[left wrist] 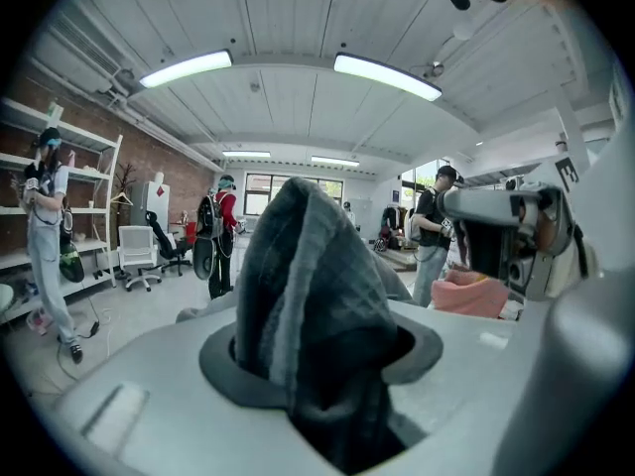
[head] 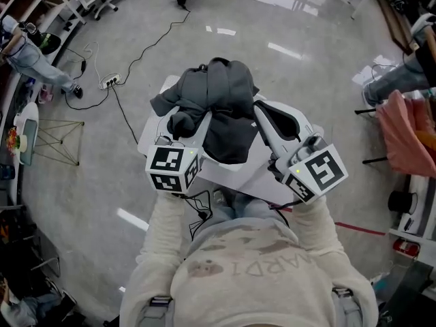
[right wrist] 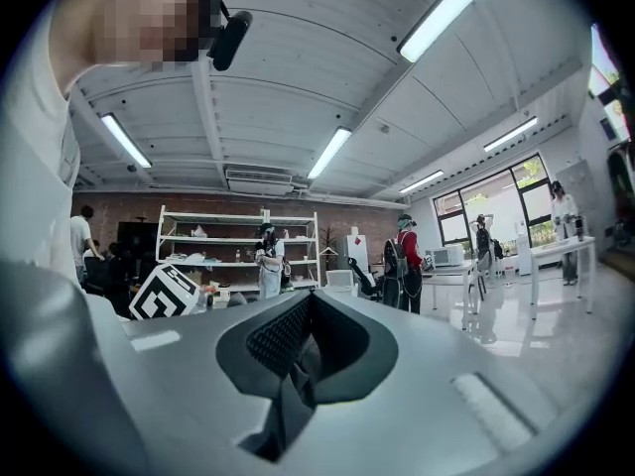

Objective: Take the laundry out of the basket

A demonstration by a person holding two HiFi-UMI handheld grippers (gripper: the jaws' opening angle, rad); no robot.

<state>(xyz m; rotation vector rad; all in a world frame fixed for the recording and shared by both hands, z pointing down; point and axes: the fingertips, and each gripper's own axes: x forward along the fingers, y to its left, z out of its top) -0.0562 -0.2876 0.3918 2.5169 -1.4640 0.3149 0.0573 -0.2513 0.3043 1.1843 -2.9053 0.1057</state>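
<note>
A dark grey garment hangs bunched between my two grippers, lifted over the white basket. My left gripper is shut on it, and in the left gripper view a thick fold of the garment rises out of the jaws. My right gripper meets the garment's right edge. In the right gripper view its jaws stand nearly together with only a thin dark strip of cloth between the pads. What else lies in the basket is hidden under the garment.
The basket stands on a glossy grey floor. A power strip and cable lie to the left, and a pink cloth hangs over a stand at the right. Other people, shelves and office chairs stand around the room.
</note>
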